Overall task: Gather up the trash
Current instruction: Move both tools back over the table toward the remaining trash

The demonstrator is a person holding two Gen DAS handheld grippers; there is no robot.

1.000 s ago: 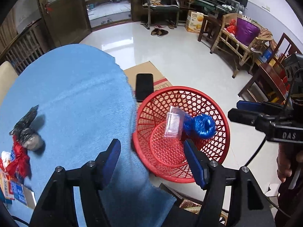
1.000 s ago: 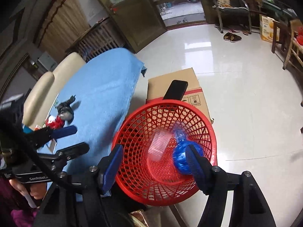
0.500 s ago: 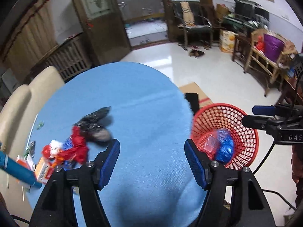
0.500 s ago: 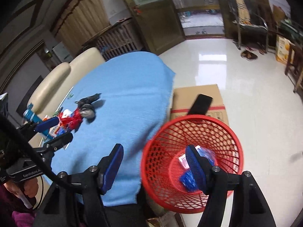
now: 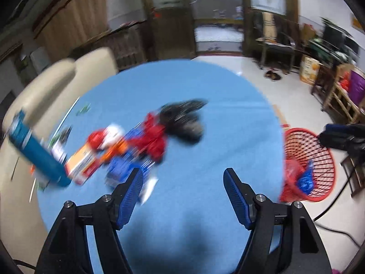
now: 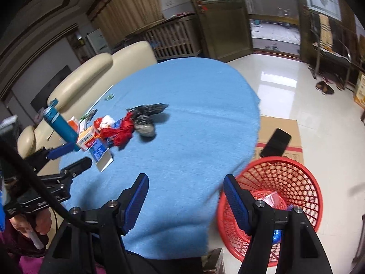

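A pile of trash lies on the blue tablecloth: a black crumpled bag, a red wrapper, an orange-and-white box and a blue packet. Beside it stands a teal canister. My left gripper hovers short of the pile; its jaws are opening with nothing between them. My right gripper is open and empty over the table's near edge. The red mesh basket on the floor holds blue and clear trash.
Cream padded chairs stand behind the table. A cardboard box with a black phone on it lies on the floor beside the basket. Wooden furniture lines the right wall. White tiled floor stretches to the doorway.
Both views have swung left, from over the basket to over the table. The trash pile has come to the middle of both views, and the basket has slid off to the right.
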